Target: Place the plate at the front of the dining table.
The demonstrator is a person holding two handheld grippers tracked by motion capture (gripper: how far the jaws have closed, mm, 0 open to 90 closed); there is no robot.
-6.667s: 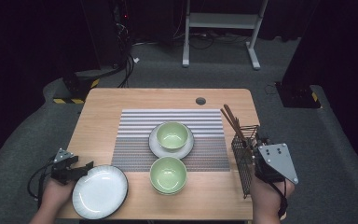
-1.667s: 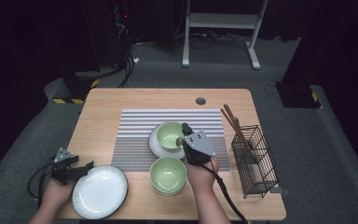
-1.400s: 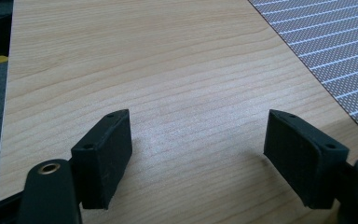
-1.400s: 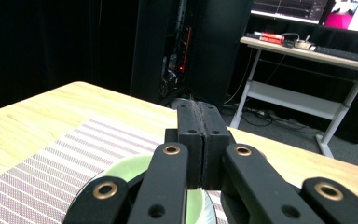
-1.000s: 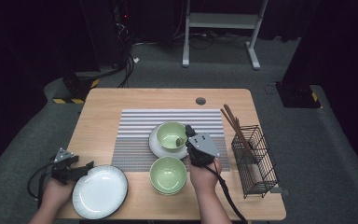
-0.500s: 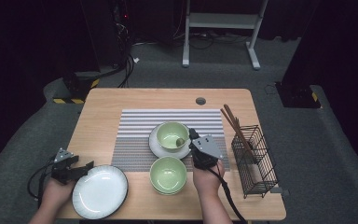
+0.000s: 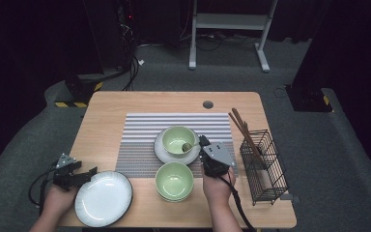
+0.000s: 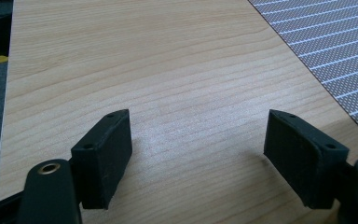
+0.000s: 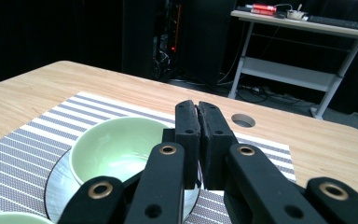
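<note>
A pale green bowl [image 7: 176,137] sits on a white saucer [image 7: 162,152] on the striped placemat [image 7: 140,140]. A small spoon [image 7: 188,146] lies inside it, handle toward my right gripper [image 7: 202,143], whose tips hover at the bowl's right rim. In the right gripper view the bowl [image 9: 116,149] is just left of my right gripper [image 9: 198,112]. Its pads stand almost together with a hairline slit, having just been opening slightly; nothing shows between them. My left gripper [image 7: 89,174] rests open beside a white plate [image 7: 104,198], with bare wood between its pads [image 8: 105,154].
A second green bowl [image 7: 174,180] stands on the placemat's near edge. A black wire rack [image 7: 265,169] with chopsticks [image 7: 241,128] leaning out of it stands at the right. A cable hole [image 7: 207,104] lies near the table's far edge.
My right gripper came from the wire rack to the far bowl, then drifted a little to the right off the bowl. The spoon now lies in that bowl. The left gripper stayed put.
</note>
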